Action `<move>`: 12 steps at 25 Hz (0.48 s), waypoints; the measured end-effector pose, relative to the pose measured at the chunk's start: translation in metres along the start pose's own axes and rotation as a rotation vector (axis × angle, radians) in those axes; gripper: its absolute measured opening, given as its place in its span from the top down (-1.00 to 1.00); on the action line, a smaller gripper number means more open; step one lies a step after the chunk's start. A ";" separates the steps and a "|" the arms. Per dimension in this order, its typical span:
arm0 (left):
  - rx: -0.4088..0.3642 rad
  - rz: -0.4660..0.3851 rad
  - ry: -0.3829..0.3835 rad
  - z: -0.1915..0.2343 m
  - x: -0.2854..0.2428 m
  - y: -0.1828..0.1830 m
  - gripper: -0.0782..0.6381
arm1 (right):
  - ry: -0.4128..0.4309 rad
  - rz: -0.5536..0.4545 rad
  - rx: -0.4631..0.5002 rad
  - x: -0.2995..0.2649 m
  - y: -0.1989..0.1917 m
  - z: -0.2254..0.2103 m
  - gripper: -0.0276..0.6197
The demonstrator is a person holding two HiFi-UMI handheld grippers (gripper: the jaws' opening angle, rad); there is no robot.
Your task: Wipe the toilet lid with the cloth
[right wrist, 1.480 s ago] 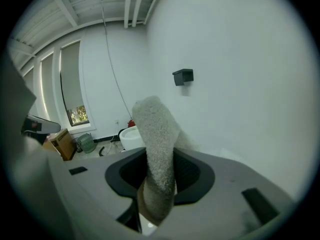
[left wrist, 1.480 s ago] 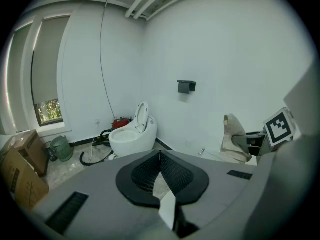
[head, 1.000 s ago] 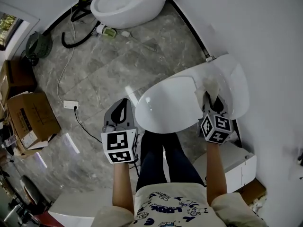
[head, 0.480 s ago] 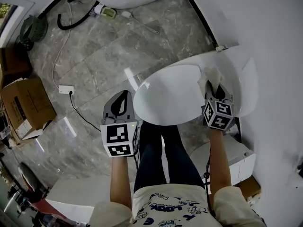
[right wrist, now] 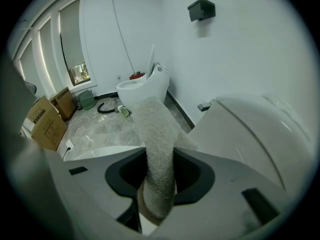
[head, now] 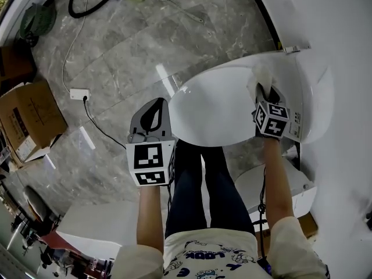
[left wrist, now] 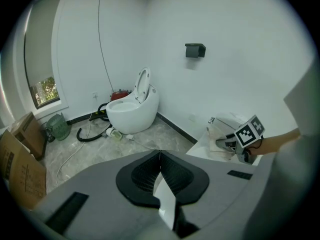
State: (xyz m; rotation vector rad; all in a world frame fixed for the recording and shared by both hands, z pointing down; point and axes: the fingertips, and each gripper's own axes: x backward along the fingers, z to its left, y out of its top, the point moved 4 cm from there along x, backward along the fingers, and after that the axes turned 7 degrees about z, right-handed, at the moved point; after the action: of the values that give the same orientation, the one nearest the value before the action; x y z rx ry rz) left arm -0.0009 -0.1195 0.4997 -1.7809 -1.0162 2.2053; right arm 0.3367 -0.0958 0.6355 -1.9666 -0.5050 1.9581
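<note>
The right gripper (head: 265,93) has its fingers clamped on the cloth (right wrist: 157,149). The cloth runs out ahead of the fingertips and lies on the white toilet lid (head: 212,112), at its far right part. The left gripper (head: 153,114) has its fingers together with nothing between them, and the lid is just beside them, on their right.

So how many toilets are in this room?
2. The near toilet is under the right gripper, which holds the cloth on it; the far toilet stands across the room, lid up. More may be hidden.
</note>
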 end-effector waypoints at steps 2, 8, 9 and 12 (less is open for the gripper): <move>0.006 0.008 -0.003 0.001 -0.009 -0.007 0.77 | 0.004 0.015 0.004 -0.014 -0.005 0.000 0.54; 0.018 0.017 -0.016 -0.001 -0.027 -0.020 0.77 | 0.000 0.061 0.003 -0.049 -0.018 -0.005 0.54; 0.020 0.021 -0.018 0.000 -0.028 -0.023 0.77 | -0.004 0.070 0.010 -0.053 -0.020 -0.006 0.54; 0.028 0.032 -0.020 0.003 -0.030 -0.032 0.77 | -0.011 0.102 0.022 -0.066 -0.027 -0.006 0.54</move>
State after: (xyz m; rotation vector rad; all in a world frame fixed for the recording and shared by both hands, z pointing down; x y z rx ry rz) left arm -0.0047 -0.1108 0.5426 -1.7794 -0.9618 2.2487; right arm 0.3421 -0.1025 0.7068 -2.0056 -0.3911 2.0272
